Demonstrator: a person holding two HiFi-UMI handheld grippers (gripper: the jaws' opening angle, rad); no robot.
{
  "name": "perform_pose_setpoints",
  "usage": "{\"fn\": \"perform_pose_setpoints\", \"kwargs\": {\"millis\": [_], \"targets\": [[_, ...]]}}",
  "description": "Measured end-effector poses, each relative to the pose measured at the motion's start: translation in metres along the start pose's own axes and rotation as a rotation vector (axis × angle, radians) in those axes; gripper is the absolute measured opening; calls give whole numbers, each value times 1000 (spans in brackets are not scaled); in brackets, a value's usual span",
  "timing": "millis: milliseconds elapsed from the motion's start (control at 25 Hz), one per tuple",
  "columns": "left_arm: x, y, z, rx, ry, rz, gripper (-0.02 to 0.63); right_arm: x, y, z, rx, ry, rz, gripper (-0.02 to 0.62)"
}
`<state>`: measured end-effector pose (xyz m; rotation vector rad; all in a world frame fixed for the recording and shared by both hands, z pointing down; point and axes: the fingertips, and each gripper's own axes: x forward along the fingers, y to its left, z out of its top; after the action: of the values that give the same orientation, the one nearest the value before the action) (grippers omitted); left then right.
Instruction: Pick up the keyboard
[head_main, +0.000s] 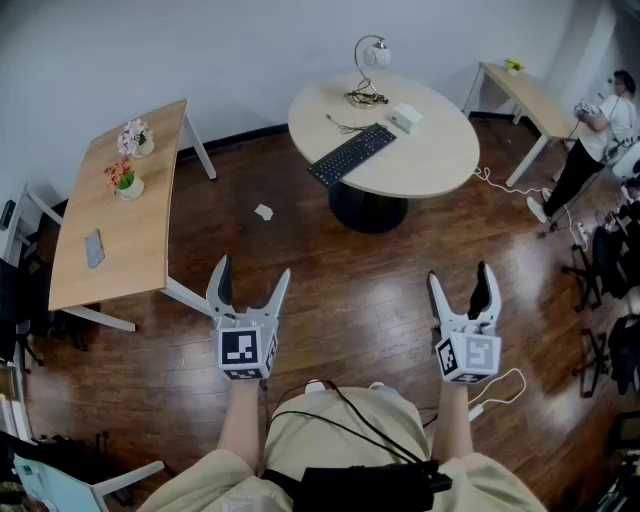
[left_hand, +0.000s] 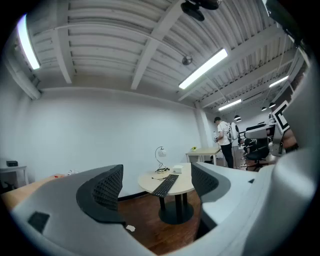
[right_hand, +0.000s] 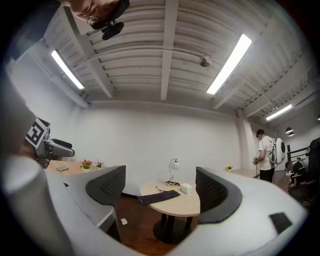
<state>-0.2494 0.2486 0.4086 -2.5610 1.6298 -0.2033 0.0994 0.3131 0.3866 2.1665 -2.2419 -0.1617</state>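
Note:
A black keyboard (head_main: 352, 153) lies slantwise on the round beige table (head_main: 440, 160), its near end over the table's edge; it also shows as the keyboard (left_hand: 165, 185) and the keyboard (right_hand: 158, 196) in the gripper views. My left gripper (head_main: 250, 283) and right gripper (head_main: 461, 284) are held level over the wooden floor, well short of the table. Both stand open with nothing between their jaws.
A small lamp (head_main: 371, 60) with cables and a white box (head_main: 405, 117) share the round table. A long desk (head_main: 110, 215) with flower pots stands at left. Another desk (head_main: 530, 95) and a person (head_main: 595, 135) are at the far right. Paper scrap (head_main: 263, 211) lies on the floor.

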Motion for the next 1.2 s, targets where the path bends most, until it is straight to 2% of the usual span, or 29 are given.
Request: {"fn": "perform_pose_setpoints", "kwargs": {"millis": [280,480,640,800,1080,1200], "targets": [[-1,8,-2,-21,-2,-54,410,9,51,-8,36,47,60,463],[18,2,-16,-46,13,-45,410,33,50,-24,53,72,92,462],[46,-2,-32,-40,57,-23,410,72,49,-44,73,68,158,462],[96,-4,-30,-9,71,19,410,128,22,-58,80,36,191,460],[195,-17,-12,89,134,84,410,228,-43,-49,111,-35,223,440],[219,-24,-12,72,148,112,411,253,-60,-61,122,-22,242,437]]}}
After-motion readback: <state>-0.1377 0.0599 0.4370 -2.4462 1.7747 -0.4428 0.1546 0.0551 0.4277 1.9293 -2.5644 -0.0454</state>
